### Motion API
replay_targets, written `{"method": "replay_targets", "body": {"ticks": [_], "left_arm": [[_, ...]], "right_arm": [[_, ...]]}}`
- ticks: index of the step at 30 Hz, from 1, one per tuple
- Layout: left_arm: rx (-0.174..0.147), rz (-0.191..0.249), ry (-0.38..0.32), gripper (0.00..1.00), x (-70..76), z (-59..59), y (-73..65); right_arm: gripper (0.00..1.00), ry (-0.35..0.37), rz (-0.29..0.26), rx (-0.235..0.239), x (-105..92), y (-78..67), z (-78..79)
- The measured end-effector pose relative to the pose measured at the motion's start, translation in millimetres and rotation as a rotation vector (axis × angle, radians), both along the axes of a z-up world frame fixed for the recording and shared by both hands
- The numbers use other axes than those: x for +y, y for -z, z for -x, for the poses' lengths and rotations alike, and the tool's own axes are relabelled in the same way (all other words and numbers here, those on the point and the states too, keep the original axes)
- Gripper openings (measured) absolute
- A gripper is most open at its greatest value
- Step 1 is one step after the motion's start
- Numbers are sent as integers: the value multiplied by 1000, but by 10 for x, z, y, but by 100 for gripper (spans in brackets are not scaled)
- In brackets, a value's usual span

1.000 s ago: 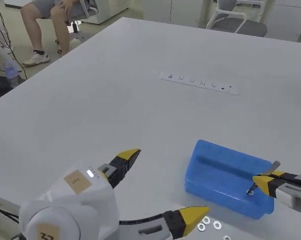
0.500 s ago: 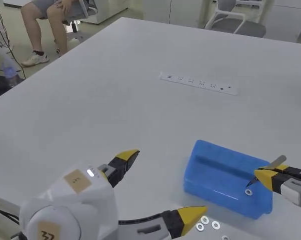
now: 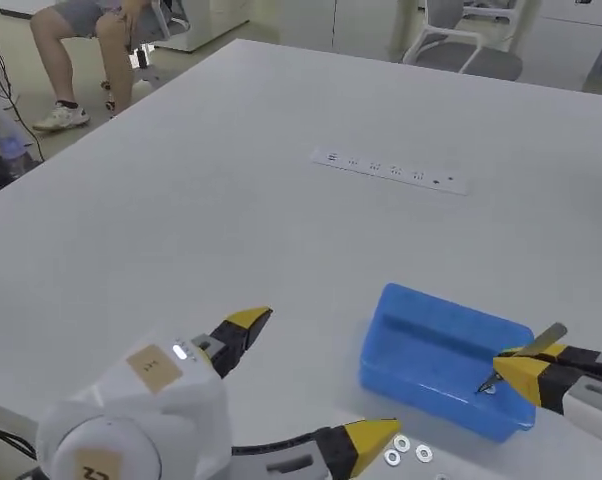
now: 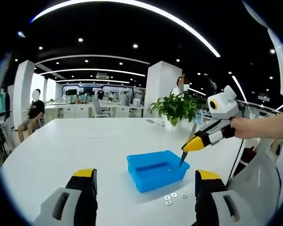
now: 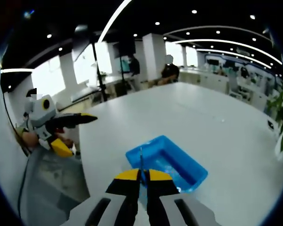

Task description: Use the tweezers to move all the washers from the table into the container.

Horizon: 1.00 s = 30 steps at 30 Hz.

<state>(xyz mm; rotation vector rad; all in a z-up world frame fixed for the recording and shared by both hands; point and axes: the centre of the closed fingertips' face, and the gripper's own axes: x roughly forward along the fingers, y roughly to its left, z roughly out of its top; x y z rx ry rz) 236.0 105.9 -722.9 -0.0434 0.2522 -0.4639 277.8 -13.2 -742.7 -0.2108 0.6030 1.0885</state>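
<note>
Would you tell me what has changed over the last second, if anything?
The right gripper, shut on the tweezers, eased their tip slightly further into the blue container, and the washer they carried now seems to lie loose on its floor. The open left gripper and the washers on the table stayed put.
</note>
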Motion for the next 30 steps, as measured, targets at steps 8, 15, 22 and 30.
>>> {"method": "replay_targets", "body": {"ticks": [8,15,22,30], "left_arm": [[6,-8,6,87,-8,7,20],[14,-20,9,86,-13,13,44],[18,-29,7,85,-8,15,54],[28,-50,7,84,1,18,85]], "right_arm": [[2,-13,4,94,16,333,251],[3,-19,9,167,9,550,332],[4,-22,15,195,12,661,362],[4,-38,42,181,15,702,386]]}}
